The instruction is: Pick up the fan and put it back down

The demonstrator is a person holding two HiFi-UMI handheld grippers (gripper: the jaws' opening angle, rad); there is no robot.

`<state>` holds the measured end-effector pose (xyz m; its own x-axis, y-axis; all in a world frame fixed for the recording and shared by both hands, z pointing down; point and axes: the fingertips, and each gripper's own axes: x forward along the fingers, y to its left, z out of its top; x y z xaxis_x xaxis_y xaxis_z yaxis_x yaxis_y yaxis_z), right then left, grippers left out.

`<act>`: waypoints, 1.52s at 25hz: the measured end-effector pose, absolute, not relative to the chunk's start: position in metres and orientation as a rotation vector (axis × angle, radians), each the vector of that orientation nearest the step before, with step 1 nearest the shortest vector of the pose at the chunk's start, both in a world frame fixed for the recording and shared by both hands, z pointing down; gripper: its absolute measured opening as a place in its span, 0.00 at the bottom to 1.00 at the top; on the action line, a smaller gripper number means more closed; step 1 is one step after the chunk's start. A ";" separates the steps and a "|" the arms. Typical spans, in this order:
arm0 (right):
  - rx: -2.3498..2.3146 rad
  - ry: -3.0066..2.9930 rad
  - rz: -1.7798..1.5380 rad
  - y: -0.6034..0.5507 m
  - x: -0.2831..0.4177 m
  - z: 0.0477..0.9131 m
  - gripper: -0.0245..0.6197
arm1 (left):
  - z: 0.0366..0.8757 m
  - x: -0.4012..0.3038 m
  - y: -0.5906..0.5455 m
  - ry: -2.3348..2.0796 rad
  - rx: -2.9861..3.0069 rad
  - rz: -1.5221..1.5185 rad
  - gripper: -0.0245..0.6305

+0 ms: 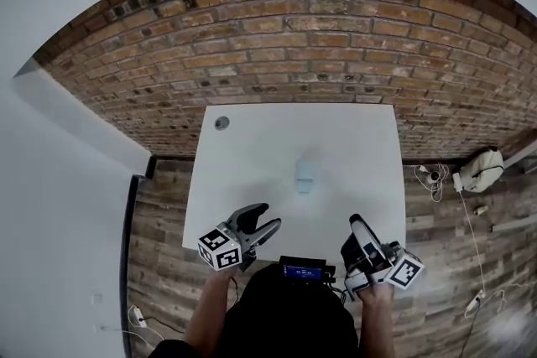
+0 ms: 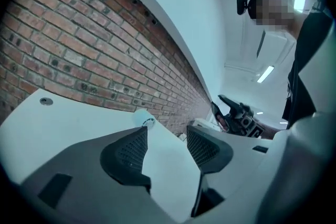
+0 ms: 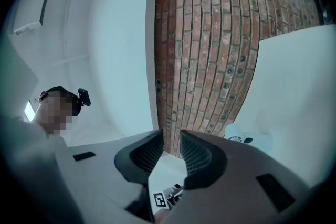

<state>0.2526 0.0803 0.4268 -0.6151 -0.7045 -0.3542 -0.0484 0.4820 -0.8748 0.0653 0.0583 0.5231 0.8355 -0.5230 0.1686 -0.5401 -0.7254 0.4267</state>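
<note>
A small pale blue fan [image 1: 304, 174] stands near the middle of the white table [image 1: 252, 147]. My left gripper [image 1: 267, 215] hovers over the table's near edge, left of and short of the fan, jaws open and empty. The left gripper view shows the fan [image 2: 146, 121] just beyond the left gripper [image 2: 167, 134], and the right gripper [image 2: 236, 113] off to the right. My right gripper [image 1: 354, 220] is at the near right edge, tilted upward, jaws a narrow gap apart with nothing between them. The right gripper view has the fan [image 3: 247, 139] to the right of the right gripper [image 3: 169, 136].
A red brick wall [image 1: 319, 38] runs behind the table. A round cable hole [image 1: 221, 122] sits in the table's far left corner. A white appliance [image 1: 482, 169] and cables lie on the wood floor to the right. A small device [image 1: 302, 270] hangs at the person's waist.
</note>
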 end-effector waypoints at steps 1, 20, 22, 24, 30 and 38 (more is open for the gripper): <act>-0.625 1.991 -1.148 0.079 0.259 0.427 0.17 | 0.532 0.070 0.056 -0.776 2.546 0.099 0.40; -0.886 1.941 -1.123 0.041 0.256 0.423 0.17 | 0.634 0.132 -0.045 -0.536 2.682 0.546 0.46; -0.909 1.955 -1.127 0.034 0.245 0.418 0.17 | 0.639 0.138 -0.049 -0.500 2.734 0.575 0.46; -0.938 1.972 -1.135 0.028 0.234 0.415 0.17 | 0.643 0.147 -0.053 -0.446 2.800 0.606 0.46; -1.031 2.029 -1.143 0.016 0.201 0.408 0.17 | 0.642 0.165 -0.060 -0.325 2.991 0.613 0.46; -1.055 2.004 -1.196 0.018 0.203 0.426 0.17 | 0.624 0.163 -0.065 -0.317 3.000 0.488 0.28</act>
